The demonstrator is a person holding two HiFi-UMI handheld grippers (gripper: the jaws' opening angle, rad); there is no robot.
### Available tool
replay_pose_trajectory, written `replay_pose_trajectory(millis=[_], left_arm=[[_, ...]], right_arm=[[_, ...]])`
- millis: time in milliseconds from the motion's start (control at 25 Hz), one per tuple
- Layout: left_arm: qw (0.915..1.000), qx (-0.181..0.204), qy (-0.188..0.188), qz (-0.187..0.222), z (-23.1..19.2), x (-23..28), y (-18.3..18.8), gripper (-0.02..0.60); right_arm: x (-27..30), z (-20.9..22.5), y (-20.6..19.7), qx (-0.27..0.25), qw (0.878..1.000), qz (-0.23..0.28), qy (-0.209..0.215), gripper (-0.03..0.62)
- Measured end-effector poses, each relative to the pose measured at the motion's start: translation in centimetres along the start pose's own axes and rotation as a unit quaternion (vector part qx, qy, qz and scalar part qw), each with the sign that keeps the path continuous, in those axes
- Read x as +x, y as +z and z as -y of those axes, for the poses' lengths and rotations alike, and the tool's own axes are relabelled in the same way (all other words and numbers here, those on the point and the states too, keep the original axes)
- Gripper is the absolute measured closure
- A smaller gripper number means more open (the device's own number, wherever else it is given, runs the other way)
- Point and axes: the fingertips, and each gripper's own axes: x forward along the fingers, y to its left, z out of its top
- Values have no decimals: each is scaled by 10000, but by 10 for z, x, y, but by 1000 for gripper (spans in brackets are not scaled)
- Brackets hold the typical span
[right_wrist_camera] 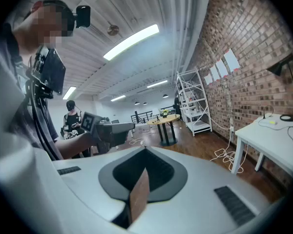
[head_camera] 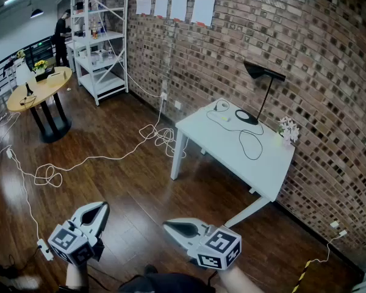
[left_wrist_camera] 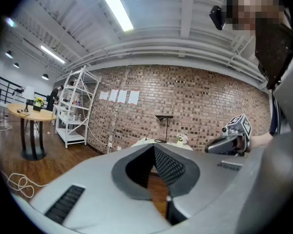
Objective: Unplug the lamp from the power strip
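Your grey handheld left gripper (head_camera: pixel 102 206) and right gripper (head_camera: pixel 167 225) hang low over the dark wooden floor (head_camera: pixel 140 191), both sets of fingers pressed together, holding nothing. The black angular desk lamp (head_camera: pixel 263 72) stands well ahead and rightward on the white rectangular table (head_camera: pixel 229 148). Its thin black cord (head_camera: pixel 255 146) loops toward what looks like a small white power strip (head_camera: pixel 221 106) at the table's far corner; your right gripper is nearer.
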Motion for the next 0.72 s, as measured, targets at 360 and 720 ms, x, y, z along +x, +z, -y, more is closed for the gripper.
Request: replay_pose_trajectory(millis=[360, 720], left_arm=[[9997, -202, 159, 22, -36, -21, -10, 588], [9993, -363, -76, 23, -42, 5, -9, 588]], right_arm=[[37, 11, 0, 728, 9964, 126, -408, 606], [37, 34, 2, 690, 9932, 242, -910, 606]])
